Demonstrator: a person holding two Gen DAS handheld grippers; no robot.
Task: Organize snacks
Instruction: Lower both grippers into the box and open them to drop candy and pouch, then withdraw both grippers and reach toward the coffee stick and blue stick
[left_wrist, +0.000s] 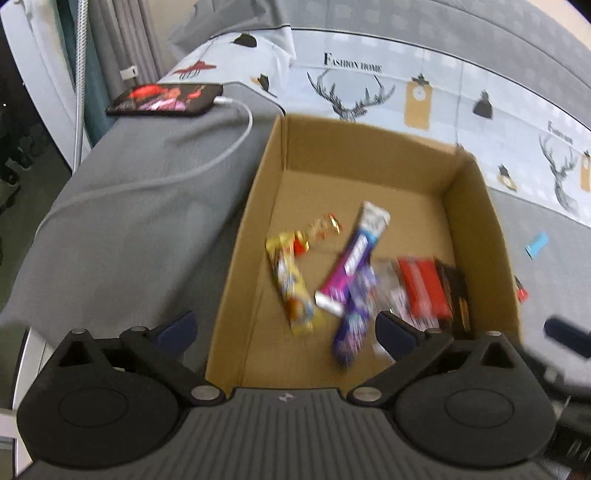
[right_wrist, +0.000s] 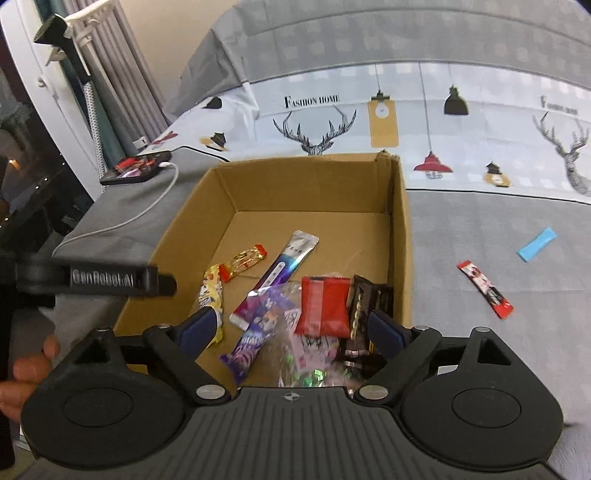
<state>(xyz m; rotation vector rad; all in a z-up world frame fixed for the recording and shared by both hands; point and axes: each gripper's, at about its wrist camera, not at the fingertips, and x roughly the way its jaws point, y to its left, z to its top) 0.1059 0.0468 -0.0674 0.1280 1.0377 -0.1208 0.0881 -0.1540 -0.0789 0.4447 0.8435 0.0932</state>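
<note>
An open cardboard box (left_wrist: 476, 229) (right_wrist: 400, 229) stands on a grey bed and holds several snacks: a yellow bar (left_wrist: 293, 291) (right_wrist: 211, 295), a purple stick (left_wrist: 356, 254) (right_wrist: 275, 277), a purple packet (right_wrist: 255, 332), a red pouch (left_wrist: 421, 288) (right_wrist: 324, 306), a dark bar (right_wrist: 364, 306). My left gripper (left_wrist: 284, 328) is open and empty above the box's near left wall. My right gripper (right_wrist: 291, 328) is open and empty above the box's near end. A red-white stick (right_wrist: 484, 288) and a blue stick (left_wrist: 536, 244) (right_wrist: 536, 243) lie on the bed right of the box.
A phone (left_wrist: 166, 99) (right_wrist: 136, 168) on a white charging cable (left_wrist: 155, 177) lies on the grey cover left of the box. A printed pillow (right_wrist: 443, 122) runs behind the box. Curtains (right_wrist: 122, 74) and a window are at the far left.
</note>
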